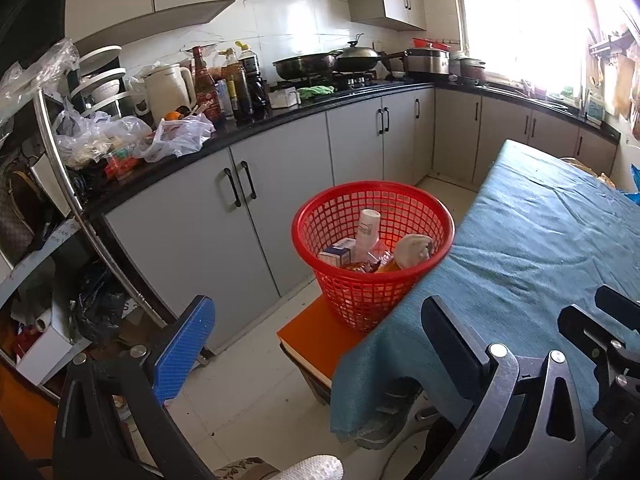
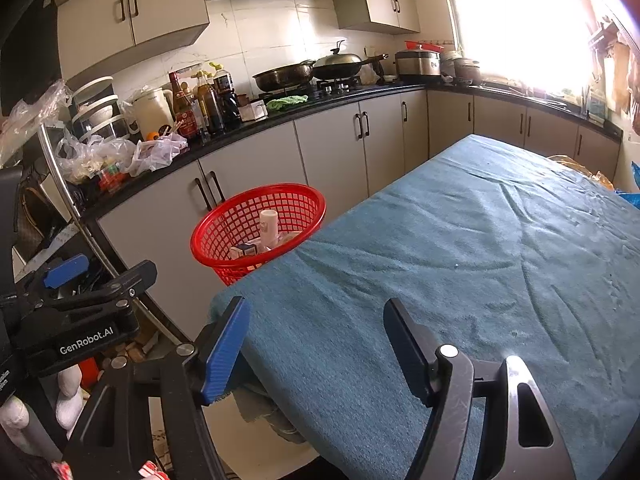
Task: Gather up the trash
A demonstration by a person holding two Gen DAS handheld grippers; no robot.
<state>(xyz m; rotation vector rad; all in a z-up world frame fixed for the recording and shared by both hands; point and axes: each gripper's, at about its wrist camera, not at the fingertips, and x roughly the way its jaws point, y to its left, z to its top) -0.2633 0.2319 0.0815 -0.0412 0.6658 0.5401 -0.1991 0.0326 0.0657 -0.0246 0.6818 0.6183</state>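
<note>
A red mesh basket (image 1: 372, 236) stands on an orange stool (image 1: 316, 336) beside the table's near left corner. It holds a white bottle (image 1: 368, 232), a small box (image 1: 338, 254), a crumpled wrapper and other trash. It also shows in the right wrist view (image 2: 256, 232). My left gripper (image 1: 316, 344) is open and empty, held low in front of the basket. My right gripper (image 2: 316, 344) is open and empty above the near edge of the table's blue cloth (image 2: 480, 260). The left gripper also shows at the left of the right wrist view (image 2: 80, 292).
A black kitchen counter (image 1: 280, 120) runs along the back with plastic bags, bottles, a kettle and pans. Grey cabinets (image 1: 248, 208) stand below it. A metal rack (image 1: 64, 168) with clutter is at the left. A bright window is at the back right.
</note>
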